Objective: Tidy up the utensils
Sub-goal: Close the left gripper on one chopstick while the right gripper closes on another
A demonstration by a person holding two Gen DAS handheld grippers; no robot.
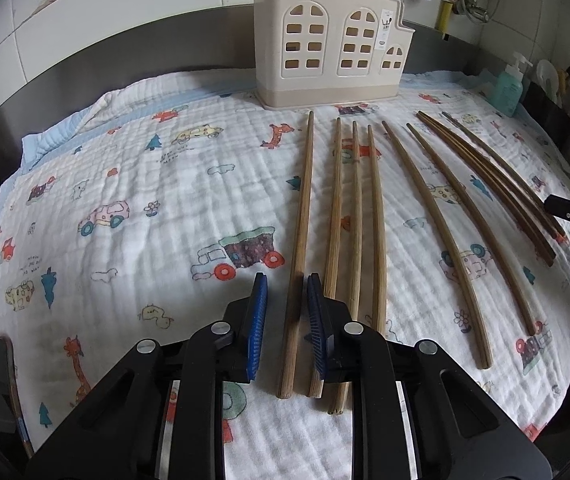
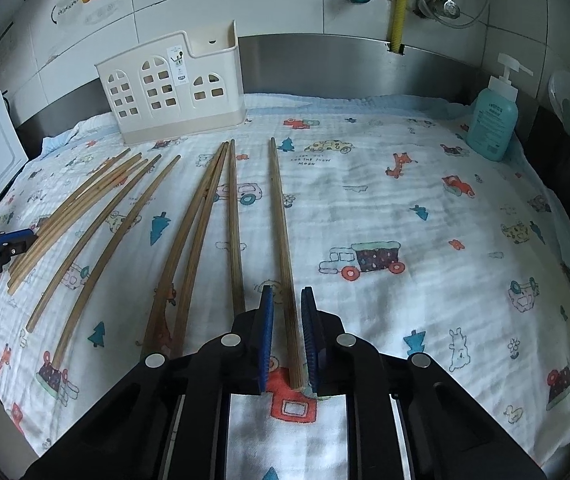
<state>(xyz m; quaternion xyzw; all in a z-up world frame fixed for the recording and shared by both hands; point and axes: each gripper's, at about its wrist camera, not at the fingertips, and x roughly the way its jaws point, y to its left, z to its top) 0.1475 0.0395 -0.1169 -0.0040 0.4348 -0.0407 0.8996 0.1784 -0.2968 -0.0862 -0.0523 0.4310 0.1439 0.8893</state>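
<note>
Chopsticks: ten long, thin, brown wooden chopsticks lie flat in a loose row on a white cloth with cartoon cars, trees and giraffes that covers the desk.
Direction: each stick runs long-ways from the near edge toward the cream plastic holder with window-shaped holes, which stands at the back by the wall.
Left hand-held gripper: partly open, its blue pads sit on each side of the leftmost chopstick, not squeezing it.
Right hand-held gripper: partly open around the rightmost chopstick; it seems to touch the right pad.
Hard to see: some near stick ends hide under the black gripper bodies.
Nearby: a teal soap pump bottle stands at the far right.
</note>
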